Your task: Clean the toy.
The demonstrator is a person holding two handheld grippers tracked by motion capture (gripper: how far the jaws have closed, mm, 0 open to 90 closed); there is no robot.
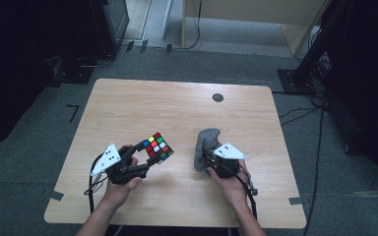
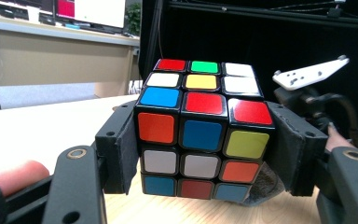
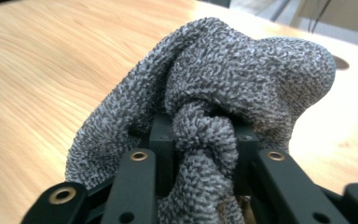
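A scrambled puzzle cube with coloured stickers is clamped between the black jaws of my left gripper, held just above the table at the front left. In the left gripper view the cube sits squarely between both pads, tilted with its top face showing. My right gripper is shut on a bunched grey terry cloth at the front right. The cloth bulges up over the jaws in the right gripper view, a fold pinched between them. Cube and cloth are a short gap apart.
The wooden table is bare toward the back, with a round dark grommet near its far edge. Black stands and cables sit on the grey floor around it. My right gripper appears behind the cube in the left gripper view.
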